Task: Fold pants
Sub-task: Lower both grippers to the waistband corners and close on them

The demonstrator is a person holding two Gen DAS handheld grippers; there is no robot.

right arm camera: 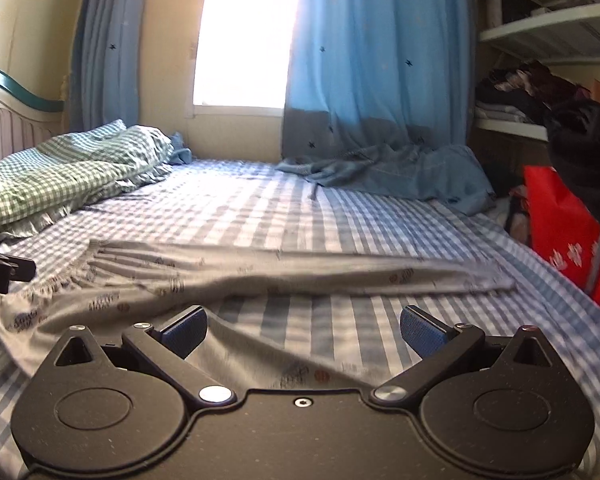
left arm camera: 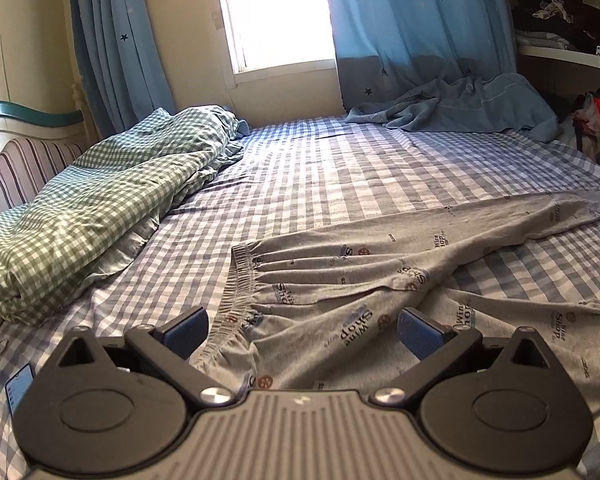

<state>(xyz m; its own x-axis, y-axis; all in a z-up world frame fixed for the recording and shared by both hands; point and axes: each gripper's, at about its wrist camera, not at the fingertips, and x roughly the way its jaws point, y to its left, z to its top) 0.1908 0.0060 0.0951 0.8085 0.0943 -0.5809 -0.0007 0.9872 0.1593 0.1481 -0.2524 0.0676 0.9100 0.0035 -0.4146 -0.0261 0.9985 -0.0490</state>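
Note:
Grey printed pants lie spread on the blue checked bed sheet, waistband to the left, two legs reaching right. My left gripper is open and empty, just above the waist area near the elastic band. In the right wrist view the pants lie across the bed, one leg stretching right and the other coming toward the camera. My right gripper is open and empty over that nearer leg. The left gripper's edge shows at the far left.
A green checked quilt is bunched at the left by the headboard. A blue blanket lies under the curtain at the far side. A red bag and shelves with clothes stand right of the bed.

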